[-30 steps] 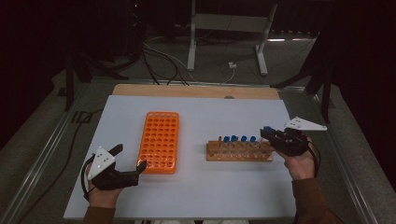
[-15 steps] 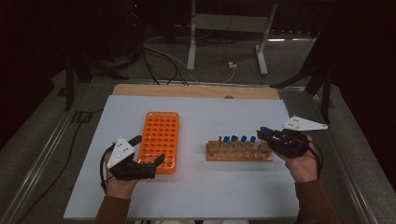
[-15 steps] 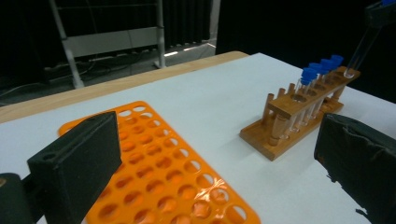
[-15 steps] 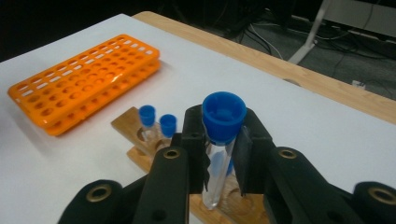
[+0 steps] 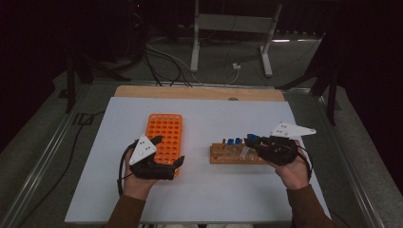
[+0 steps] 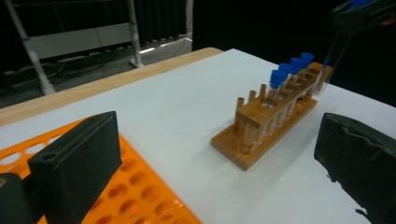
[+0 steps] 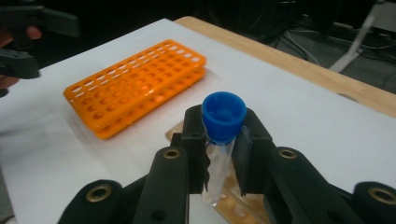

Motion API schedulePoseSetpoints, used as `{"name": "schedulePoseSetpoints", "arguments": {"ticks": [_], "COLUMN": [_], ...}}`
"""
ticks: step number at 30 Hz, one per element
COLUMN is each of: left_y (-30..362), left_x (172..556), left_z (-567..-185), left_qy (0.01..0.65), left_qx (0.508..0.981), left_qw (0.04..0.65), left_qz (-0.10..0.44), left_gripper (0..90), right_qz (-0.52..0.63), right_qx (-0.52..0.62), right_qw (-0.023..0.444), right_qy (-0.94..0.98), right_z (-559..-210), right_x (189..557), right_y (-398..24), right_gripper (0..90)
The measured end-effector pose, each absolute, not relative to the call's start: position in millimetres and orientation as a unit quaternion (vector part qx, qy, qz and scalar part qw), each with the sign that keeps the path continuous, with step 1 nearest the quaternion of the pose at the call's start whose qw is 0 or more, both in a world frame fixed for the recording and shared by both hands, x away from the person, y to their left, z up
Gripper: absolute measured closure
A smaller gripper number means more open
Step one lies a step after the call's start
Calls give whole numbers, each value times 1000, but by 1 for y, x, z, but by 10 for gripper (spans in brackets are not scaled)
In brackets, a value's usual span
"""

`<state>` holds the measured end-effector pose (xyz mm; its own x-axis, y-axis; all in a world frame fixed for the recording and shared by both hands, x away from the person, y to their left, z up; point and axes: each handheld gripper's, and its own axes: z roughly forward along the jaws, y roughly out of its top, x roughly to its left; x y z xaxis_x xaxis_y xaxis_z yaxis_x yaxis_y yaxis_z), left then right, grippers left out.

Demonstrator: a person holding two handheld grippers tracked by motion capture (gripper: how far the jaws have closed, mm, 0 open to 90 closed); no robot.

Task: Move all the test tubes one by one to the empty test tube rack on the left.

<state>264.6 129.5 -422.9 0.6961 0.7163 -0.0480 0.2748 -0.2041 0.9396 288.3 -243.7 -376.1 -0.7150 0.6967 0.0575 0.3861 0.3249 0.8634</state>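
A clear blue-capped tube [image 7: 219, 140] is clamped just below its cap in the right hand-held gripper [image 7: 220, 144], tilted above the right end of the wooden rack [image 5: 235, 156], toward the tabletop's [image 5: 214, 199] right edge. That rack holds other blue-capped tubes [image 6: 290, 70]. The left hand-held gripper [image 5: 167, 153], jaws spread and empty, sits over the near end of the orange rack [image 5: 164, 135].

High view looked forward and down from above person's side, whole white table [image 5: 204, 194] in frame. Left gripper view sat low, close over orange rack [image 6: 140, 196], faced across table toward wooden rack [image 6: 266, 126]. Right gripper view sat close above wooden rack [image 7: 243, 205], faced back toward orange rack [image 7: 135, 84]. All three shared both racks and tabletop.
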Motion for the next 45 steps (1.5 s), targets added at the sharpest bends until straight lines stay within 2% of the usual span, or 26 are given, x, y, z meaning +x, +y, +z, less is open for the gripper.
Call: {"name": "schedulePoseSetpoints", "arguments": {"ticks": [13,24,28,40,45], "left_y": [100,80,70,53,55], "left_x": [268,265,265,266,265], "left_z": [-426,-430,-432,-433,-432], "left_qy": [312,292,282,260,254], "left_qx": [754,767,776,788,786], "left_qw": [550,547,541,539,544], "left_qz": [179,166,159,148,146], "left_gripper": [39,172,247,610,690], "right_qz": [488,500,504,505,503], "right_qx": [302,285,279,259,257], "right_qw": [134,113,111,97,94], "right_qy": [808,810,810,817,820], "right_z": [-381,-381,-380,-380,-381], "right_x": [289,288,286,282,282], "right_y": [-197,-174,-167,-148,-145], "right_gripper": [765,765,765,765,765]}}
